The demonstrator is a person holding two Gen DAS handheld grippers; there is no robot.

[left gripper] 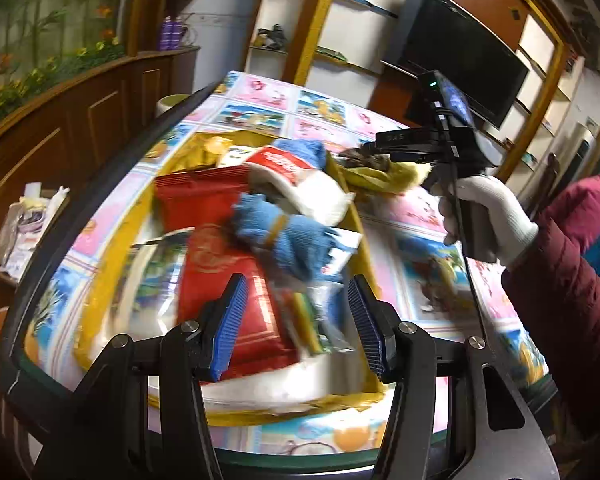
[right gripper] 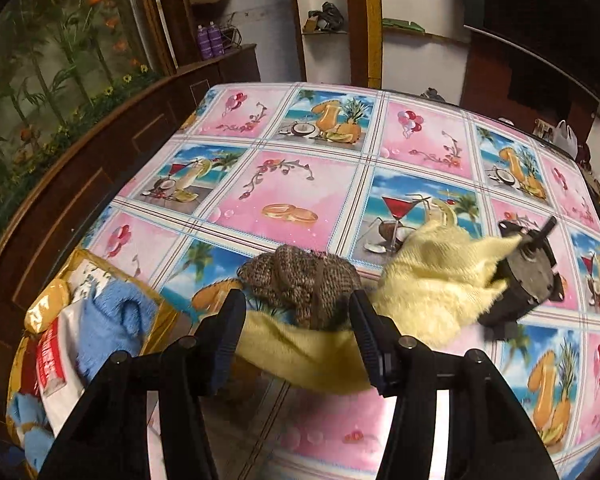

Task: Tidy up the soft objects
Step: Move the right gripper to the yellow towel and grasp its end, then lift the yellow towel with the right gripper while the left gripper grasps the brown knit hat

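Looks like a home living rm. Table (right gripper: 300, 184) w/ a printed cover of cocktails & rings, dark wood cabinet (right gripper: 112, 148) along the wall, flower mural (right gripper: 56, 56) behind it. Flat TV (left gripper: 460, 52) on the wall, open shelves (left gripper: 340, 28) w/ odds & ends, 2 purple bottles (right gripper: 211, 40).
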